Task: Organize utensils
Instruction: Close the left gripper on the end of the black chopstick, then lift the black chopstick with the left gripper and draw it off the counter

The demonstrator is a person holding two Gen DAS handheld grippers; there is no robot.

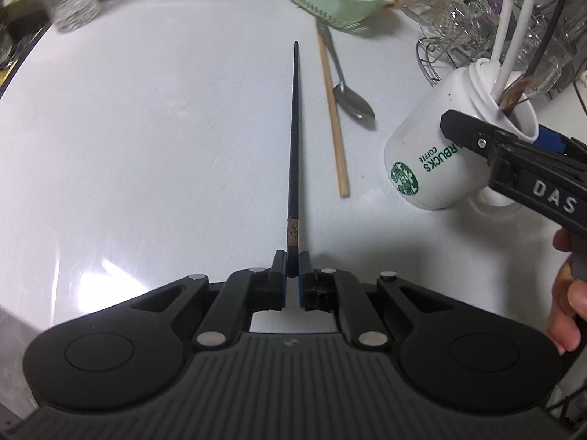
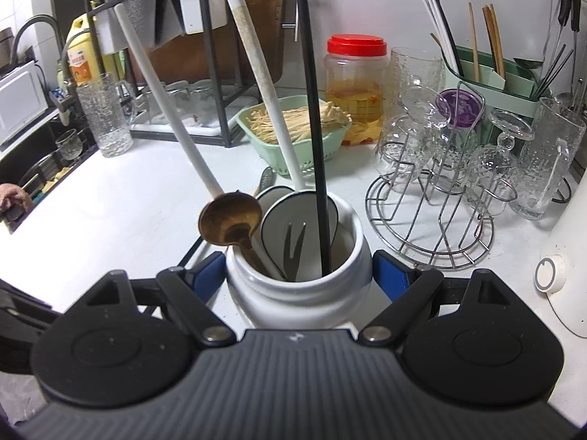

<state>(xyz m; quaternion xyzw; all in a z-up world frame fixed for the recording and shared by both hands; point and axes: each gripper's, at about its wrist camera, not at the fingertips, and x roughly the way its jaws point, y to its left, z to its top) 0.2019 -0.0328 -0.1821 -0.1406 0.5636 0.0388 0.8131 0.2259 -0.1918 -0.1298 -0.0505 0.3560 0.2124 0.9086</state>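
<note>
The left gripper [image 1: 292,269] is clamped on the end of a black chopstick [image 1: 293,139], which points out over the white counter [image 1: 146,146]. Only the left wrist view shows this, along with a wooden chopstick [image 1: 333,117] and a metal spoon [image 1: 348,91] lying side by side further right. The right gripper [image 2: 299,275] holds the white mug [image 2: 293,289] between its blue pads [image 2: 390,275]; whether they press the wall is hard to tell. Only its view shows inside the mug: two white handles, a brown ladle [image 2: 229,220], a fork and a black stick. The counter lies bare to the left of the black chopstick; a green basket [image 1: 330,0] and a wire glass rack [image 2: 429,220] crowd the far edge. The mug reads "STARBUCKS COFFEE"; the right gripper's body shows "DAS".
</note>
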